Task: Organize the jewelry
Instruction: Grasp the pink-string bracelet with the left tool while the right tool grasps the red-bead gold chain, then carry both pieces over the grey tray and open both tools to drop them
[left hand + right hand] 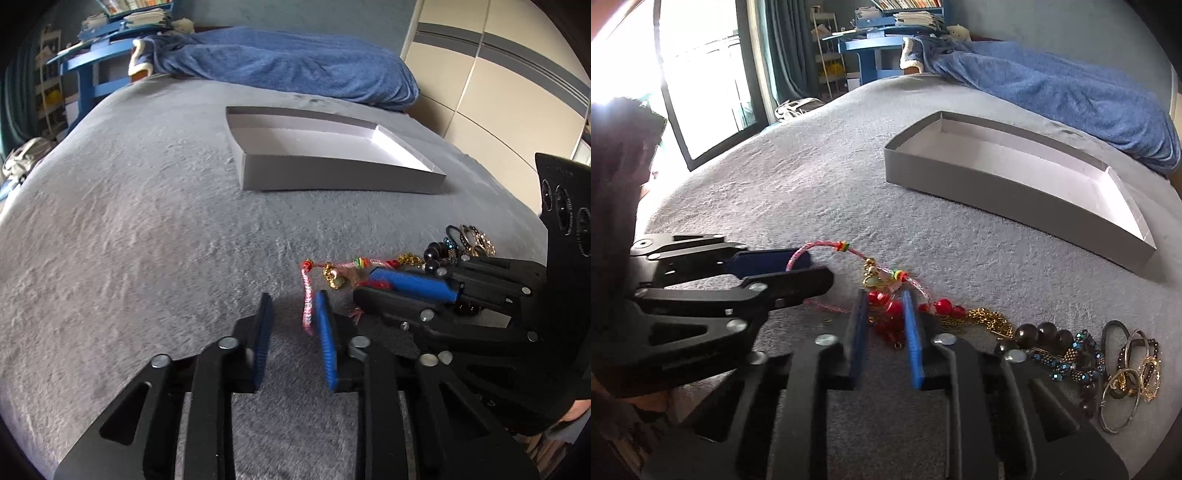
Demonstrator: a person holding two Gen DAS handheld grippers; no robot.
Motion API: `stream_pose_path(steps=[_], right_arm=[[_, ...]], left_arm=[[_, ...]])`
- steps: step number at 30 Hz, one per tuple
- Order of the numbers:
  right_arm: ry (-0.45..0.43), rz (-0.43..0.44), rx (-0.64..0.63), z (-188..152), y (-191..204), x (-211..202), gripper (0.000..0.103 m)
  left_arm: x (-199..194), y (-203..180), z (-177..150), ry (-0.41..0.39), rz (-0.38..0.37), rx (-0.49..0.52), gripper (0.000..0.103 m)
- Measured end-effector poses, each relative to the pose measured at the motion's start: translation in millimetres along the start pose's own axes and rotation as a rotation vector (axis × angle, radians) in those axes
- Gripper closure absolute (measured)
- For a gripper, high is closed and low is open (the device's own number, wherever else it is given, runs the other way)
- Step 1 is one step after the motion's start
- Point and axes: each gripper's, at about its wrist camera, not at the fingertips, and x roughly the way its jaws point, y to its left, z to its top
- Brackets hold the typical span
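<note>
Daylit; blown-out glare from window [701,74] upper left, fisheye bending and dark vignetting at edges, slight blur.

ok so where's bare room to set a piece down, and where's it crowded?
Free: the gray box, nothing visible inside; the blanket strip between box and jewelry; the wide blanket left of the left gripper. Crowded: the jewelry pile and the pink cord bracelet around the right gripper.

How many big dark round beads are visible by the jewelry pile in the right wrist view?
4. Three sit in a touching row; the fourth lies lower left, beside the right gripper. More may be hidden behind it.
</note>
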Motion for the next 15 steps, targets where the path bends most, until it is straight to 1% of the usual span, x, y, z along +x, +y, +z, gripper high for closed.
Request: stream_pose_path(steps=[2,3,5,8,12,15], right_arm=[[-0.011,0.012,0.013,-0.4,-1.5,-3.4,0.094],[-0.027,0.026,0.03,-0.4,-4.1,-7.8,0.094],[-0.051,0.04,0.048,0.7,-7.0,-14.8,0.094],[-0.108,0.091,0.096,5.0,-13.0,-32.8,0.094],[-0.2,0.19,0.171,15.4,-23.4,-62.6,0.094],[-0.227,0.238,0.205,20.9,-29.8,-76.1,0.094]], left_arm=[[0.2,-3.0,-0.9,-0.003,-0.003,0.017,0.098],[-0.9,-4.3,-1.6,-0.01,-0.005,0.023,0.099],[-2.2,-4.2,-1.4,-0.016,-0.006,0.023,0.1],[-2.3,-1.4,-0.3,-0.021,-0.006,0.006,0.1],[0.5,-2.2,1.0,-0.016,0.005,0.01,0.1],[1.1,-2.3,3.4,-0.022,0.016,0.009,0.1]])
